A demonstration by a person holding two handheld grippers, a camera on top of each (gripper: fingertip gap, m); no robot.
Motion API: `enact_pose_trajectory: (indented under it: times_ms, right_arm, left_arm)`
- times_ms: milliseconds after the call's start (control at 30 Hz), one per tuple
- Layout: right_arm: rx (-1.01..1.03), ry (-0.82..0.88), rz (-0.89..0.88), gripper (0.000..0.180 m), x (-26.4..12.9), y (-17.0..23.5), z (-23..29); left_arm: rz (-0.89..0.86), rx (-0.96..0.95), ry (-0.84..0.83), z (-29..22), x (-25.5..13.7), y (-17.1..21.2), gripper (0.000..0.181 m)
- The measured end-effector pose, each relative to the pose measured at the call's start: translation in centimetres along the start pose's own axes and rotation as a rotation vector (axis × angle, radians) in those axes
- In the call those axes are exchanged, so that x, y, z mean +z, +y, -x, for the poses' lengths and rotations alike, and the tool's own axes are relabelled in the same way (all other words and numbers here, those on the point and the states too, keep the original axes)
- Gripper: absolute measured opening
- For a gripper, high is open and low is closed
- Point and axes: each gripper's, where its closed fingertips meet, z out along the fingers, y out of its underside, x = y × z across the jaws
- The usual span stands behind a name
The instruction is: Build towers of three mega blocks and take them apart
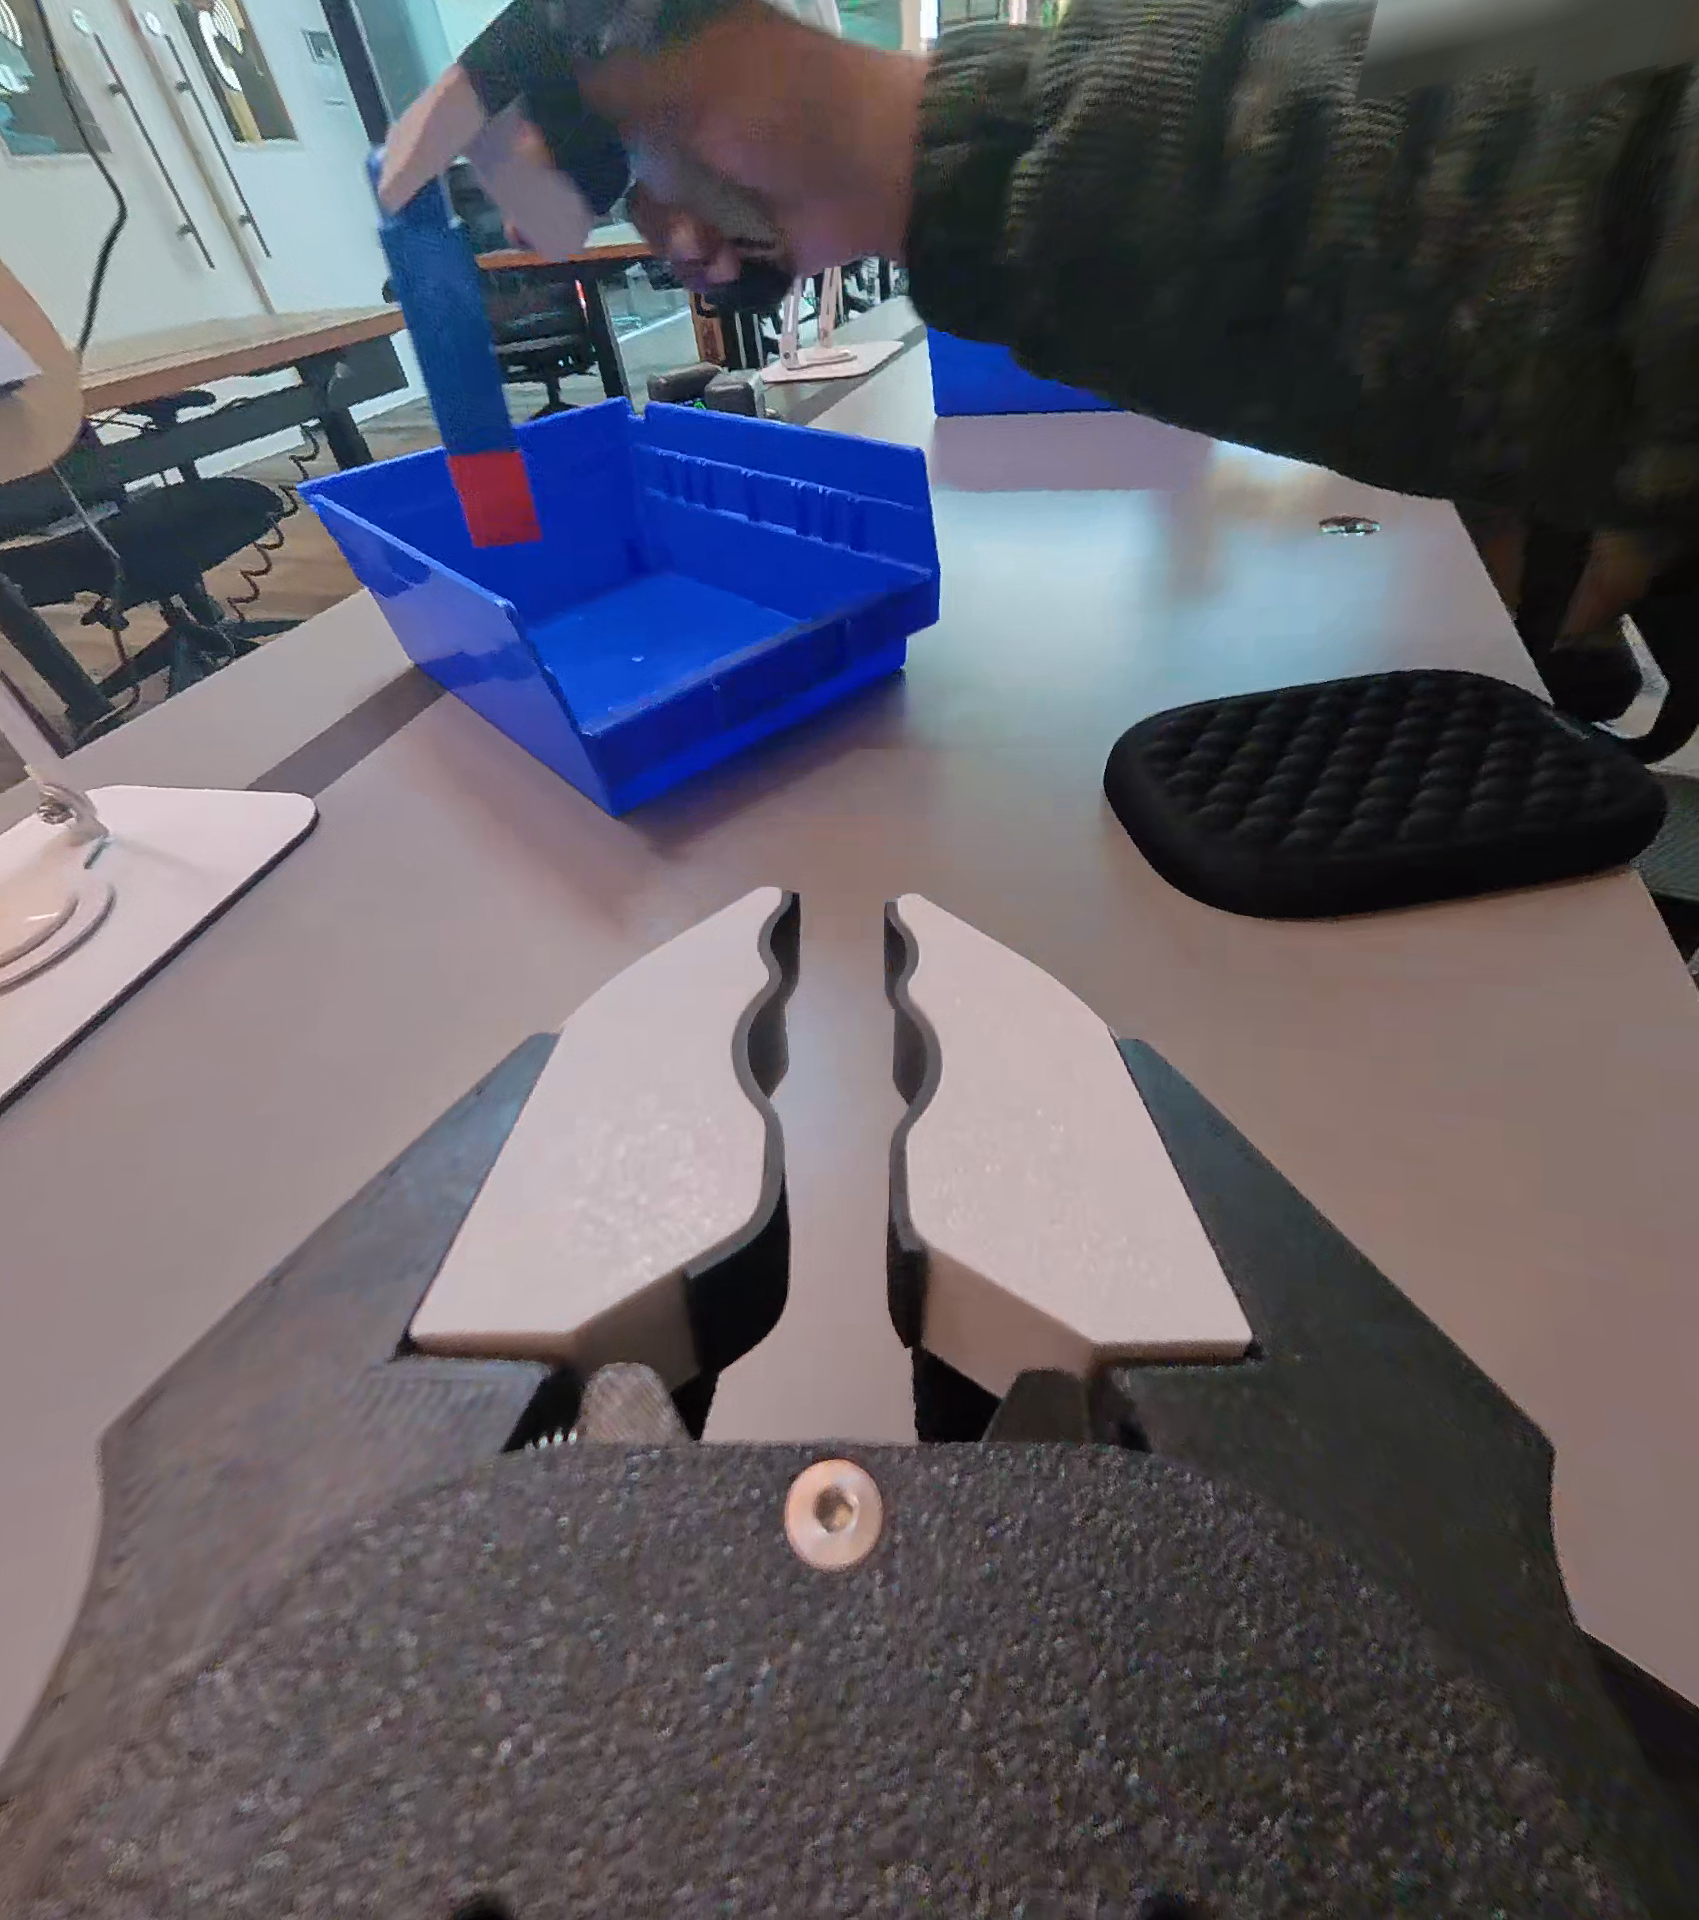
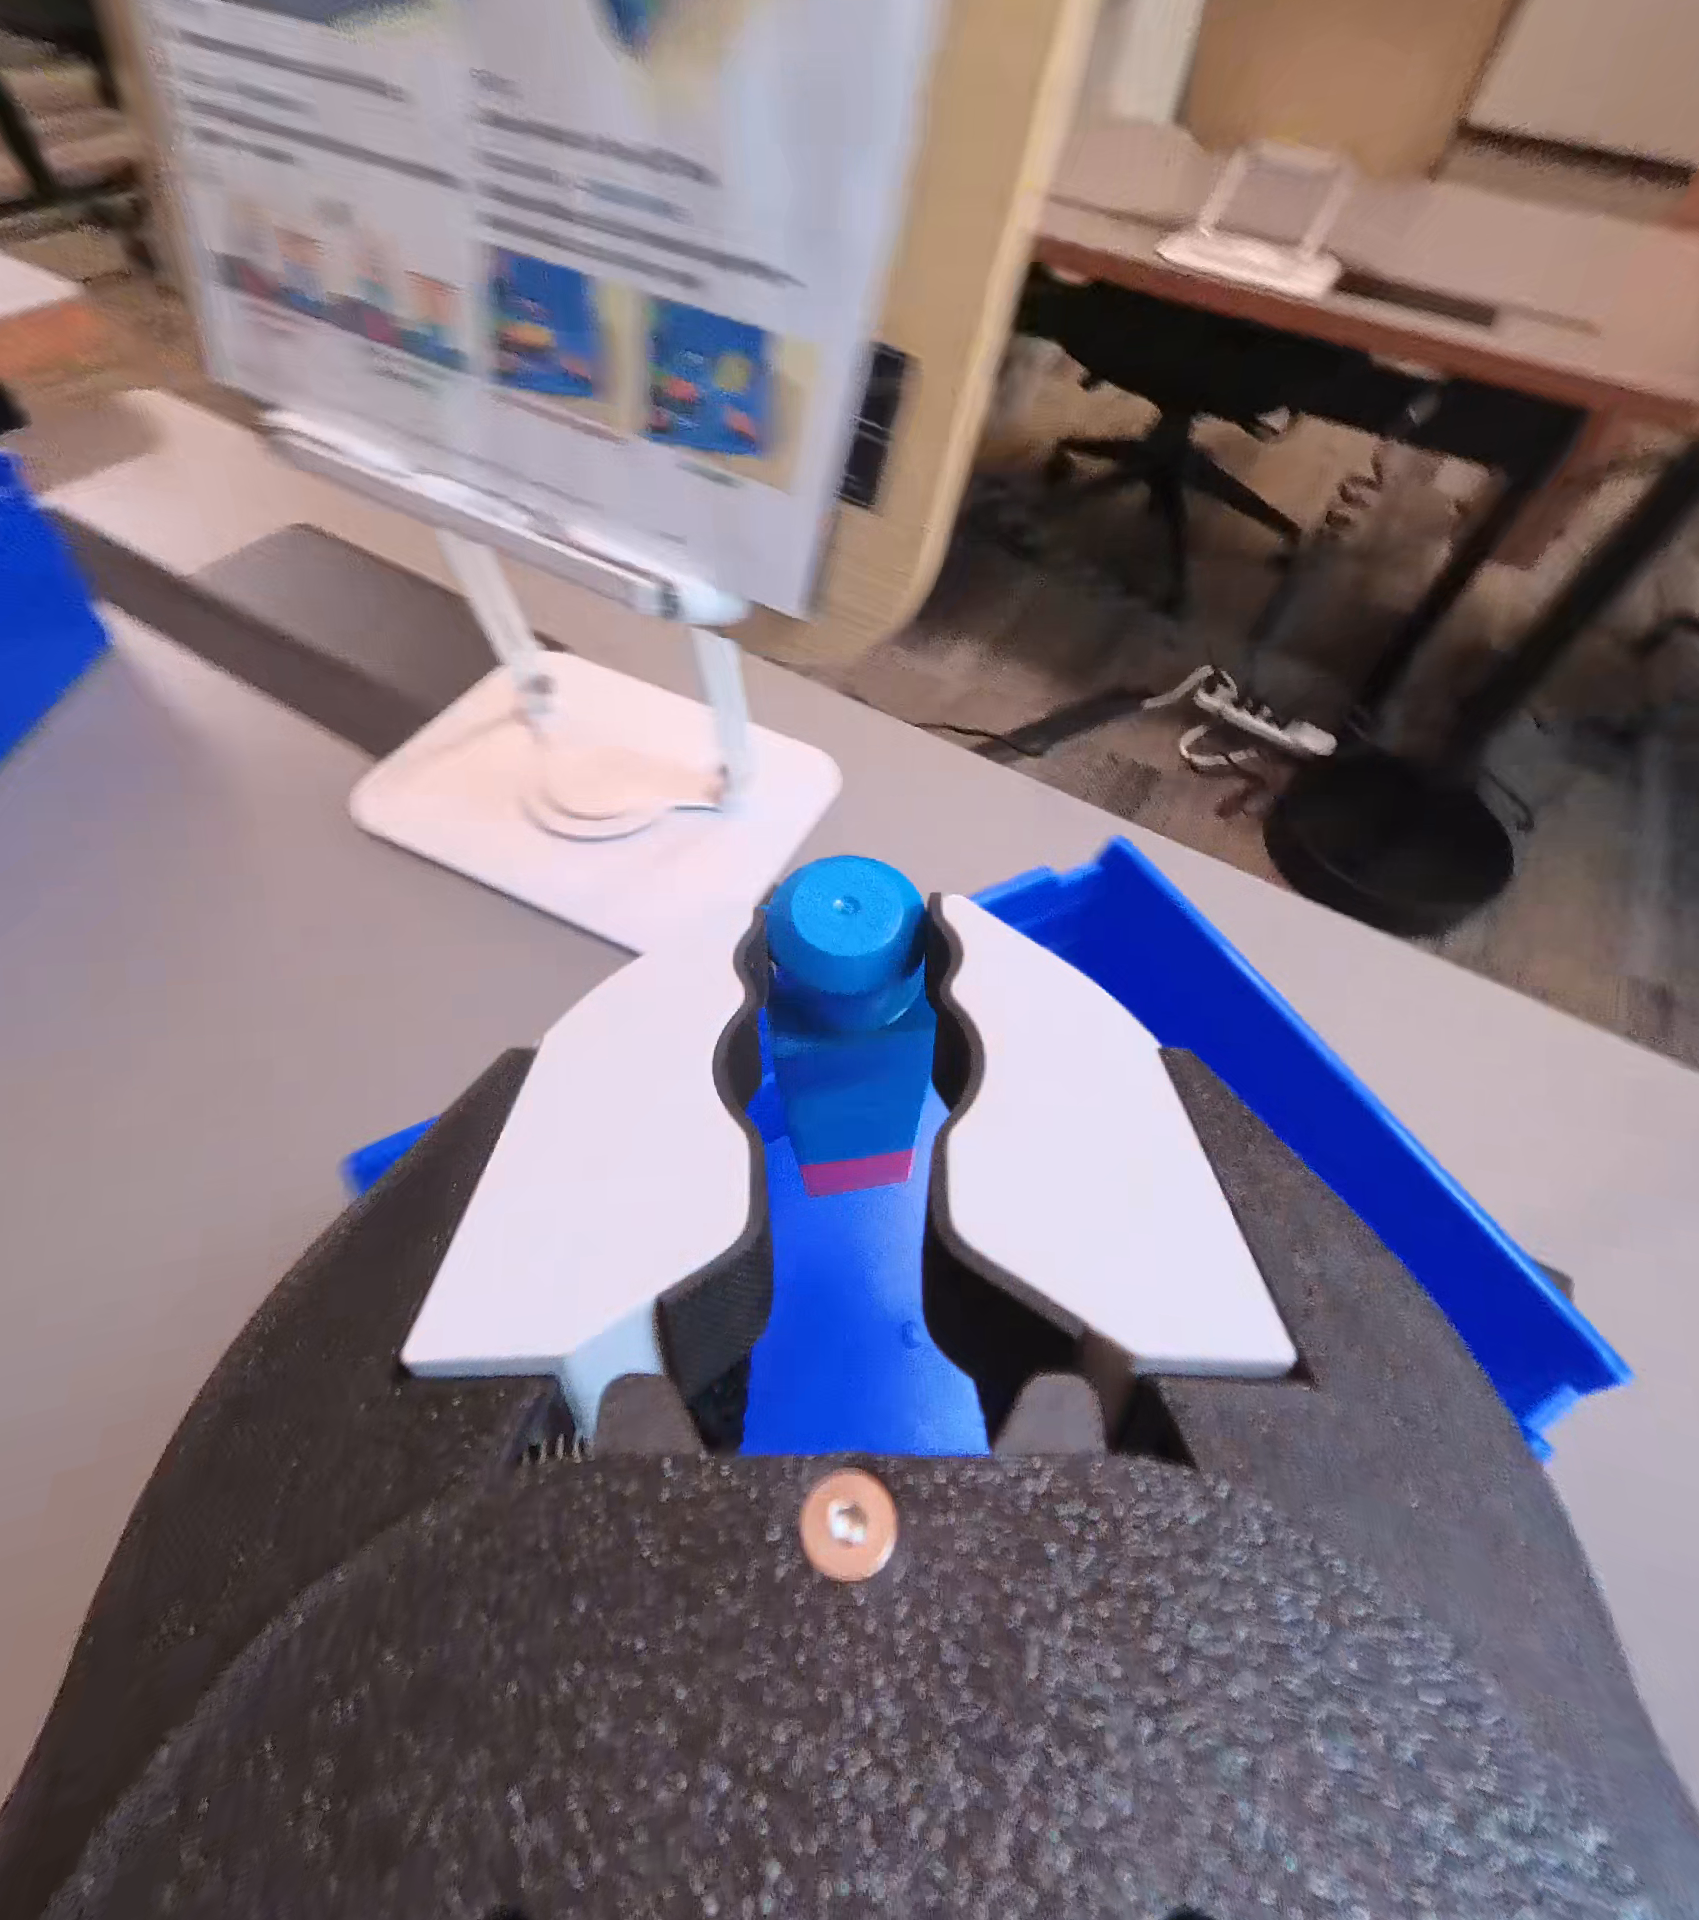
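Observation:
My right gripper (image 2: 845,935) is shut on the top stud of a tower of mega blocks (image 2: 850,1081), blue with a red block (image 2: 855,1174) at the bottom. It holds the tower above an empty blue bin (image 2: 1240,1039). In the left wrist view the same tower (image 1: 450,343) hangs from the right gripper (image 1: 471,177), its red block (image 1: 497,499) just over the bin (image 1: 679,644). My left gripper (image 1: 840,914) is empty, its fingers a little apart, low over the grey table (image 1: 1032,582) in front of the bin.
A black textured pad (image 1: 1385,790) lies at the right near the table edge. A white stand base (image 1: 45,914) sits at the left; it carries a printed sheet (image 2: 512,260). A second blue bin (image 1: 1011,379) stands farther back. A sleeved arm (image 1: 1344,229) reaches across above.

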Motion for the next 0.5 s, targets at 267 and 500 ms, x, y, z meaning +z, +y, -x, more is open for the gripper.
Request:
enact_pose_trajectory:
  times_ms: [267, 500]
  right_arm:
    - [0.139, 0.181, 0.063, 0.029, 7.8, 3.9, -7.9]
    - [0.130, 0.276, 0.117, 0.029, 11.1, 5.1, -9.8]
  left_arm:
    - [0.036, -0.022, 0.030, -0.4, 0.7, 1.4, 0.013]
    - [0.063, -0.049, 0.065, -0.8, 1.2, 2.3, 0.013]
